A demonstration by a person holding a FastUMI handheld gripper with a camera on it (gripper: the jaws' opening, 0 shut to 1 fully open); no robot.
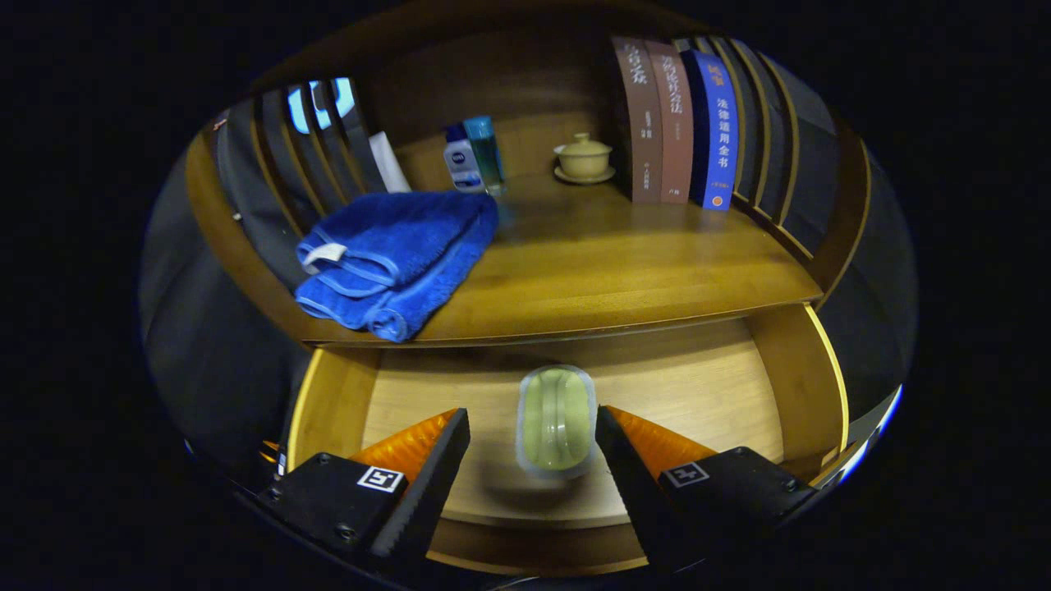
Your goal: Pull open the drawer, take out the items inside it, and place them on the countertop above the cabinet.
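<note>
Right now the claw (pixel 532 427) hangs over the open drawer (pixel 698 386) with its fingers spread apart, a pale green soap (pixel 557 420) in clear wrap lying between them, touched by neither. Beyond them is the countertop (pixel 624 263): a folded blue towel (pixel 394 258) ahead to the left, two small bottles (pixel 474 156) and a lidded cup (pixel 584 158) farther back, books (pixel 677 123) standing to the right.
</note>
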